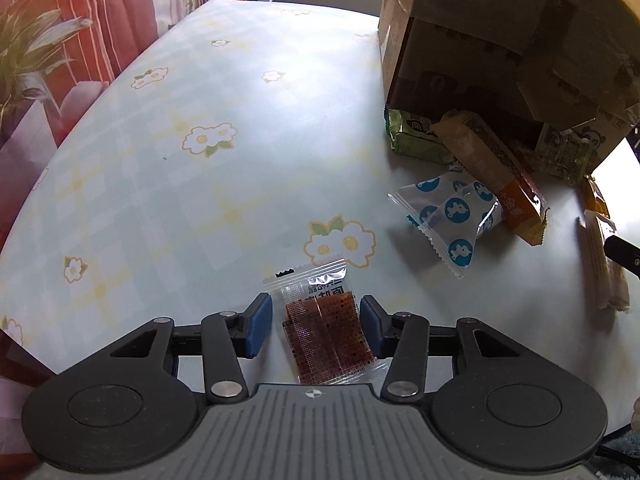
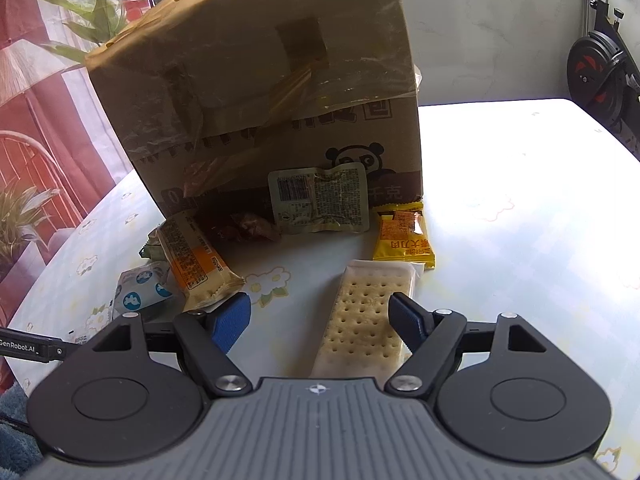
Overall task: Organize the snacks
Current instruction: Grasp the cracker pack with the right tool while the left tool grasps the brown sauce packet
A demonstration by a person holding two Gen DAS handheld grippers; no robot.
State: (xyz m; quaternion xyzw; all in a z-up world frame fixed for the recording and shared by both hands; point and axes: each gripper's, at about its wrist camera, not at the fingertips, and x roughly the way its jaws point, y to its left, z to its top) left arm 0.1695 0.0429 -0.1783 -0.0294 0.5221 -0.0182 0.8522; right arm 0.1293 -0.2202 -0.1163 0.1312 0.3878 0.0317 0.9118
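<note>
A clear packet of red-brown snack [image 1: 325,332] lies flat on the flowered tablecloth [image 1: 200,160]. My left gripper [image 1: 316,326] straddles it, and the blue pads [image 1: 259,326] stand close to its sides with a thin gap on the left, so it is open. My right gripper [image 2: 320,320] is wide open over a long cracker pack [image 2: 366,320] lying on the table, whose right edge sits under the right pad [image 2: 406,320]. A brown cardboard box [image 2: 260,92] lies tipped on its side behind, with snack packets spilled in front of it.
In front of the box lie a green packet [image 1: 416,140], an orange bar [image 2: 192,256], a blue-dotted clear packet [image 1: 448,216], a white labelled pouch [image 2: 320,196] and a yellow packet [image 2: 404,236]. Curtains and a plant [image 1: 24,52] border the left table edge. An exercise bike [image 2: 600,68] stands beyond the far right corner.
</note>
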